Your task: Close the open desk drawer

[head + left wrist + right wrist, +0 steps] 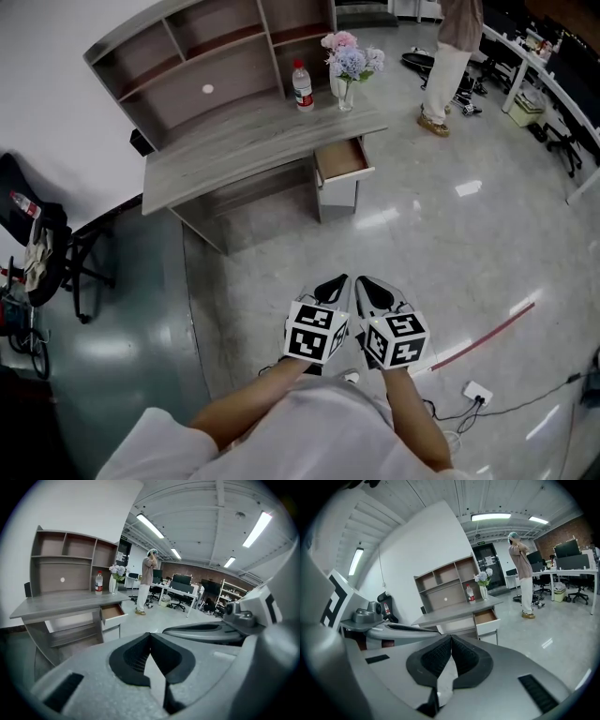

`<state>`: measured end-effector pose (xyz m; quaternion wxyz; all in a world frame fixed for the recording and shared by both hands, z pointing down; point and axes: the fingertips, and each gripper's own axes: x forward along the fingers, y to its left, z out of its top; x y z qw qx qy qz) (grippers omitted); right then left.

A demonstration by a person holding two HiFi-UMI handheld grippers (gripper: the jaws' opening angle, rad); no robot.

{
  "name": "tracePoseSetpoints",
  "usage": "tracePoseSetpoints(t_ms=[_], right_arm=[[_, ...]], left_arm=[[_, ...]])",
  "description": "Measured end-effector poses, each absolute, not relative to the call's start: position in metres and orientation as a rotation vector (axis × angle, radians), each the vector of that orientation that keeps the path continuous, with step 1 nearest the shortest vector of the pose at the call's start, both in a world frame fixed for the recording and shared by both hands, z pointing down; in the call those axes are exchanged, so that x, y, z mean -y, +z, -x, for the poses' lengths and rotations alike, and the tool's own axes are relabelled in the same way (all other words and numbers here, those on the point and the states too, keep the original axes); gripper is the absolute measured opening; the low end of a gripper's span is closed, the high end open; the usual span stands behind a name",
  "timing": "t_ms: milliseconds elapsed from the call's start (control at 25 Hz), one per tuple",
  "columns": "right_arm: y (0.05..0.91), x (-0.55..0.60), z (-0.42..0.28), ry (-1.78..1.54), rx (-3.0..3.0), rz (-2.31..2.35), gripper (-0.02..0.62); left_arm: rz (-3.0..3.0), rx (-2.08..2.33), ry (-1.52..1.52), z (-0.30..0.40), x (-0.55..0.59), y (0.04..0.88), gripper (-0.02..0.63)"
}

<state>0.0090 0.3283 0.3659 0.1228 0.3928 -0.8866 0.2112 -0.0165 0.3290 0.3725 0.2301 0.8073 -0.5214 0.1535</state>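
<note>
A grey desk (253,141) with a shelf unit stands across the room. Its top drawer (343,159) at the right end is pulled out, brown inside, with a white front. The same drawer (112,611) shows in the left gripper view and the drawer (486,617) in the right gripper view, far ahead. My left gripper (338,284) and right gripper (366,284) are held side by side well short of the desk. Both are shut with nothing between the jaws, tips touching.
A water bottle (302,85) and a vase of flowers (349,64) stand on the desk. A person (450,56) stands beyond its right end near office desks and chairs. A black chair (47,244) is at left. Red tape (487,336) and a power strip (476,393) lie on the glossy floor.
</note>
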Motion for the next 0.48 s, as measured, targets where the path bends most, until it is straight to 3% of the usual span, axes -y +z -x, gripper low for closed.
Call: tracePoseSetpoints(t_ms=[480], right_arm=[[0.372, -0.234, 0.045, 0.654, 2.521, -1.23, 0.002]], left_arm=[[-2.26, 1.325, 0.43, 0.071, -0.228, 0.379, 0.003]])
